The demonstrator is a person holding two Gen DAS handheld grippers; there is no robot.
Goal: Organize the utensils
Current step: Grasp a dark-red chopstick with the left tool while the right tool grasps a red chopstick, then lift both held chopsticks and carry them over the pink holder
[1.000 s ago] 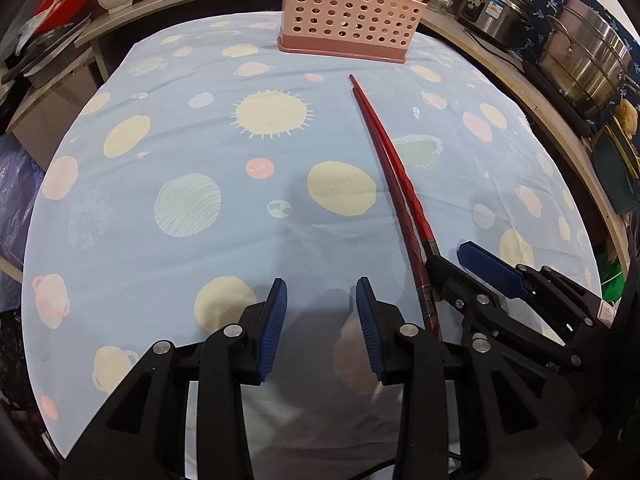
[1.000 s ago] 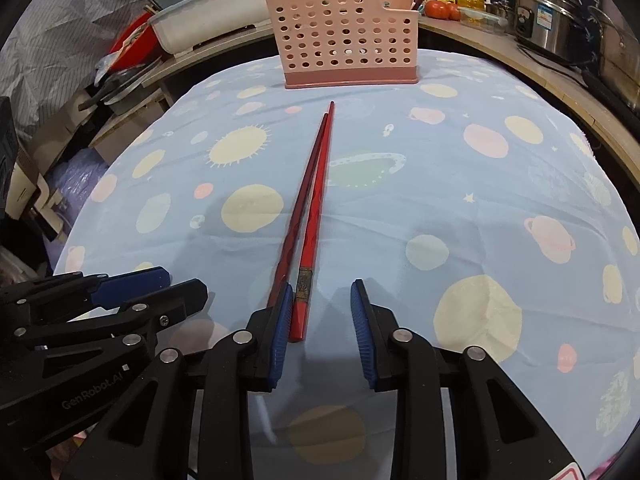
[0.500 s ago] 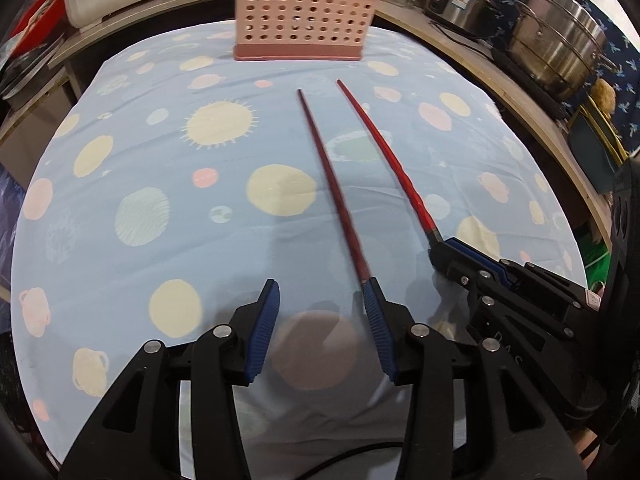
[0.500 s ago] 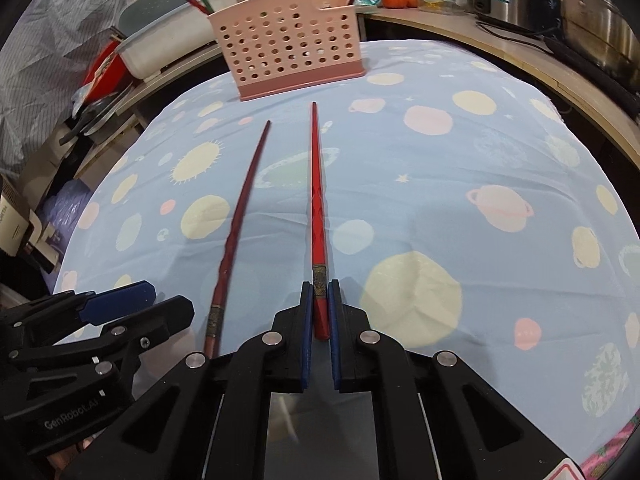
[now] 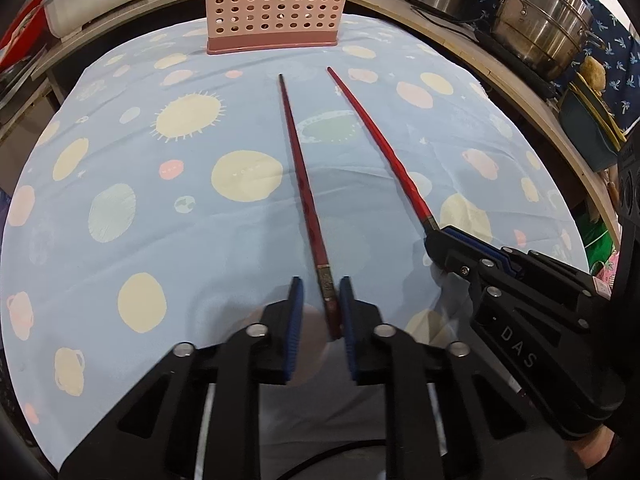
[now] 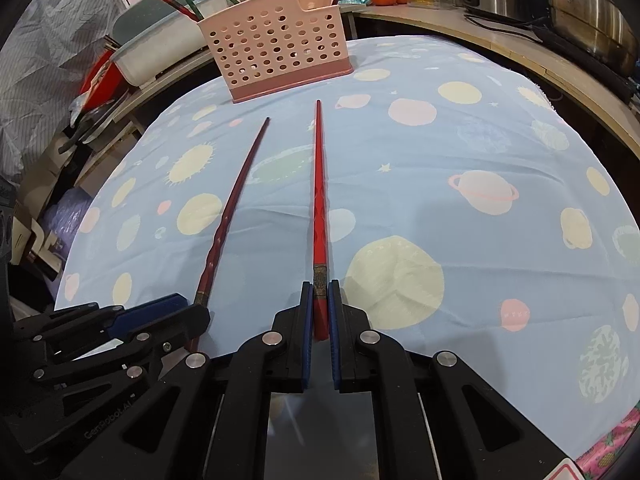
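On a planet-print tablecloth point(image 6: 480, 152), the right gripper point(image 6: 319, 312) is clamped on the butt end of a bright red chopstick point(image 6: 319, 200), while the left gripper point(image 5: 320, 308) is closing its jaws around the butt of a darker red chopstick point(image 5: 298, 168), pads not yet clearly pressing. Both sticks point toward the pink perforated utensil caddy point(image 6: 276, 48) beyond their tips. Thin, stiff and probably slick, they are best gripped near the thick banded ends. The caddy's compartments are largely hidden behind its wall.
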